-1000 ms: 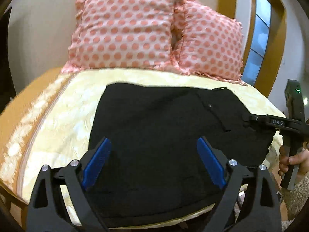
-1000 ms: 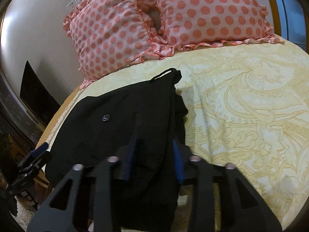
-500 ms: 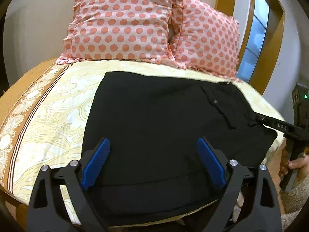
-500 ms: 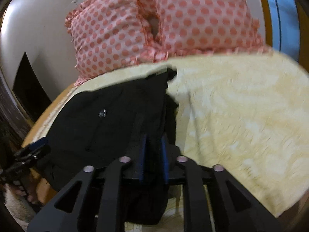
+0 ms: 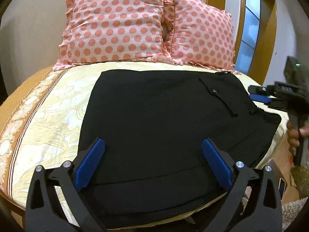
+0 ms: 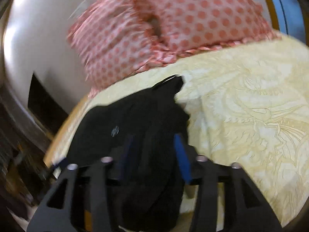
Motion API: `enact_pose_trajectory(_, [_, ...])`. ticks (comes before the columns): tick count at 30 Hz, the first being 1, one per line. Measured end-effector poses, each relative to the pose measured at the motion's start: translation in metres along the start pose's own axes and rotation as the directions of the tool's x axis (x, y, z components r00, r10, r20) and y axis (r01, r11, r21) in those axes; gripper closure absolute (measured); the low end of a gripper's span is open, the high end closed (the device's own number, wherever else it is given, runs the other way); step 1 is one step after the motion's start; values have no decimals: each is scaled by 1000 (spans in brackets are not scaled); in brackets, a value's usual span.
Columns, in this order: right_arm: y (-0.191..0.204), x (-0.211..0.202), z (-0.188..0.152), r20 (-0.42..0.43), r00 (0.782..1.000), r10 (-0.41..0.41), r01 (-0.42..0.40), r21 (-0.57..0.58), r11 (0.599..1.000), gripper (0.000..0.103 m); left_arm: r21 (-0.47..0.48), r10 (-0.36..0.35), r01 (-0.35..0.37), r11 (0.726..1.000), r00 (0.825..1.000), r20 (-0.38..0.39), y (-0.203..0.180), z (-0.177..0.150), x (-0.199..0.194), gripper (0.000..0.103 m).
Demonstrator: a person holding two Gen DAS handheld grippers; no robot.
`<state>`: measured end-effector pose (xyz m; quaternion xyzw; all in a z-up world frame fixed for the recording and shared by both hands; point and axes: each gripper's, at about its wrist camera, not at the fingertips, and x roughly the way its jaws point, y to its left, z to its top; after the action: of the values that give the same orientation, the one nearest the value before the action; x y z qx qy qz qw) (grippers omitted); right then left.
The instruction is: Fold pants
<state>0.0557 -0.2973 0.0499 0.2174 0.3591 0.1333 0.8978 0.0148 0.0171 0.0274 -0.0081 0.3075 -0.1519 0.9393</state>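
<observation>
1. My left gripper point(image 5: 152, 160) hung wide open over the near hem of the folded black pants point(image 5: 164, 127), gripping nothing.
2. The pants lay flat on the yellow bedspread point(image 5: 50, 116) below two polka-dot pillows point(image 5: 119, 25).
3. My right gripper point(image 6: 152, 152) had just been opening; pants fabric sat loose between its jaws.

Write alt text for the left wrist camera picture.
Black pants lie folded flat on a yellow patterned bedspread, framed by the open left gripper. Two pink polka-dot pillows stand behind; the right gripper is at the right edge.
</observation>
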Motion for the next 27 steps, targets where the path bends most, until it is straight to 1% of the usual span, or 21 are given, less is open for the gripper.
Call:
enact_pose_trajectory(2, [-5,12,8,-24,999,-20,20,-3,1000,48,11,3,-3,1000,1000,5,-1,-1,0,2])
enact_pose_trajectory(6, [-6,39,13,-107,994,4,-4,-4,1000,48,28,7,-8,1000,1000,11,-3,-3,-1,2])
enact_pose_trajectory(9, [-7,44,12,-123,992,16,-17,-1,1000,48,29,7,-7,1000,1000,12,-3,-3,-1,2])
enact_pose_trajectory(12, [-11,41,10,-125,991,56,-56,8,998,48,32,6,-7,999,1000,14,-3,-3,-1,2])
enact_pose_trajectory(13, [-12,41,9,-125,990,66,-66,5,998,50,32,6,-6,999,1000,14,-3,-3,-1,2])
enact_pose_trajectory(14, [-11,41,9,-127,989,81,-82,3,997,60,32,6,-6,999,1000,13,-4,-2,-1,2])
enact_pose_trajectory(15, [-8,40,8,-116,989,95,-98,-16,995,63,31,8,-8,999,1000,11,-4,-3,0,2])
enact_pose_trajectory(16, [-5,38,6,-109,990,94,-98,-39,994,69,29,7,-8,1000,1000,8,-4,-3,0,2])
enact_pose_trajectory(17, [2,35,5,-95,991,95,-103,-82,991,75,15,-2,2,1000,1000,-4,-2,0,-1,2])
enact_pose_trajectory(18, [11,30,3,-76,993,89,-99,-146,984,76,-21,-28,28,999,999,-17,3,6,-2,2])
enact_pose_trajectory(19, [15,28,2,-72,994,83,-94,-171,981,77,-62,-65,63,996,998,-22,10,11,-4,3])
enact_pose_trajectory(20, [16,28,2,-74,994,75,-87,-182,980,77,-122,-107,104,987,994,-17,20,19,-6,3])
enact_pose_trajectory(22, [11,32,3,-86,993,76,-89,-158,983,77,-220,-136,133,966,991,3,42,34,-9,3])
enact_pose_trajectory(24, [5,36,4,-94,992,81,-93,-130,987,77,-290,-136,133,948,991,12,64,48,-7,4])
enact_pose_trajectory(26, [3,37,4,-97,992,85,-96,-119,988,76,-341,-143,133,931,990,-4,84,61,1,5])
enact_pose_trajectory(27, [2,37,4,-100,991,83,-95,-116,989,76,-365,-146,125,923,989,-30,93,67,9,7])
